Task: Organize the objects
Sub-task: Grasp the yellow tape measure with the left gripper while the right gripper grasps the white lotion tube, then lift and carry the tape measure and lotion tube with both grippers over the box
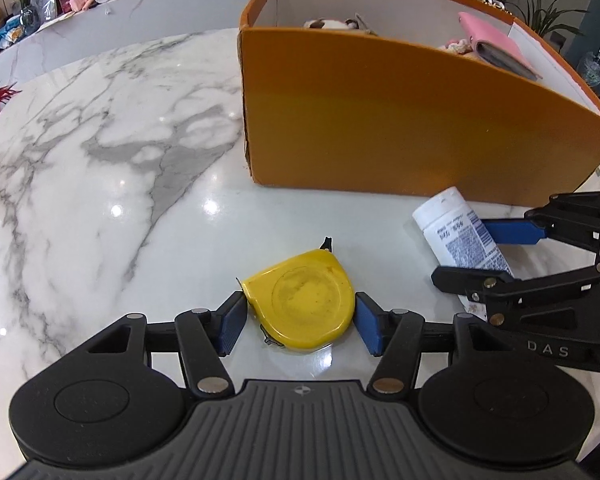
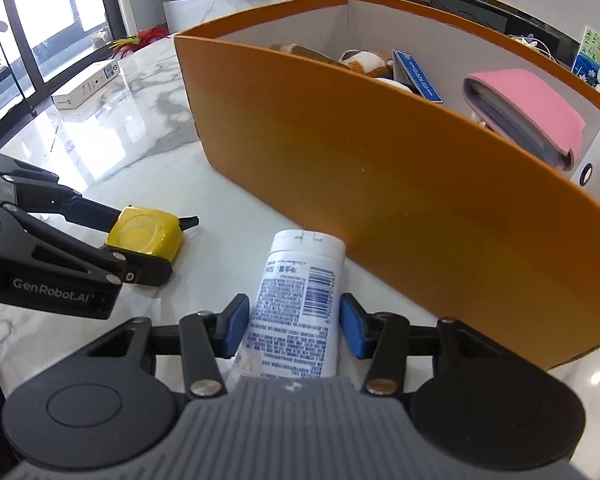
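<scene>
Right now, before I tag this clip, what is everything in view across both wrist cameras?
tape measure: one, yellow, flat on the marble table, between the left fingers
tube: one, white with printed label, lying on the table in front of the box, between the right fingers
box: one, orange, open top, on the table behind both items
notebook: one, pink cover, leaning inside the box
plush toy: one, white and brown, inside the box
small carton: one, white, far left on the table
table: one, white marble
left gripper: fingers touching the tape measure
right gripper: fingers either side of the tube
</scene>
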Available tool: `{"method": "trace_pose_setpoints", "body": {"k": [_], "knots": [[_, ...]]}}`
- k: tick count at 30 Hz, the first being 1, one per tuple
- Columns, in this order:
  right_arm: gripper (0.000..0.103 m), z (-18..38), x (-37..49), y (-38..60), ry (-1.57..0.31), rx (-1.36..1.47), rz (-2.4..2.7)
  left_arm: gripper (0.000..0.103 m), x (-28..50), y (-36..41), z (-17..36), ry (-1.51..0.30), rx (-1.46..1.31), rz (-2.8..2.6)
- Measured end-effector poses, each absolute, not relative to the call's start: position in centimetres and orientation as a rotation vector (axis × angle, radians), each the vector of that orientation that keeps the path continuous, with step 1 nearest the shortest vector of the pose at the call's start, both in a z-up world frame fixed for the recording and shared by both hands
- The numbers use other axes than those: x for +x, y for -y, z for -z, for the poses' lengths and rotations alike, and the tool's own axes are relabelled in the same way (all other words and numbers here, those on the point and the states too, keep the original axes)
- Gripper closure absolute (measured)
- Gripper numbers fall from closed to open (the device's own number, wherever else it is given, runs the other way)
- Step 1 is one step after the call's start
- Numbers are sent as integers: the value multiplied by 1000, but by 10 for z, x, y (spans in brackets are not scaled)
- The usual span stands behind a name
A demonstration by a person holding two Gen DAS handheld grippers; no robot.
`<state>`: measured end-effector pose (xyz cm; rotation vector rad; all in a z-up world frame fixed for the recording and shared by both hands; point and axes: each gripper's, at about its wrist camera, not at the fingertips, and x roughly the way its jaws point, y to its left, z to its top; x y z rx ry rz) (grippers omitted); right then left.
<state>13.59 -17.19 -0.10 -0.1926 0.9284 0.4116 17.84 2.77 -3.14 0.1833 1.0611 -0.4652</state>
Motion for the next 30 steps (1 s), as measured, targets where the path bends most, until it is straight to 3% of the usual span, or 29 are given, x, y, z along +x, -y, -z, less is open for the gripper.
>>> {"method": "trace_pose_setpoints", "body": {"k": [17,30], "knots": [[52,-49,100,200,-856,-94,-419,36,158,-27,-16,-948,165,508],[52,-123,103,249,-617,133,-321,36,183,-3,-91,-764,41,504]]}}
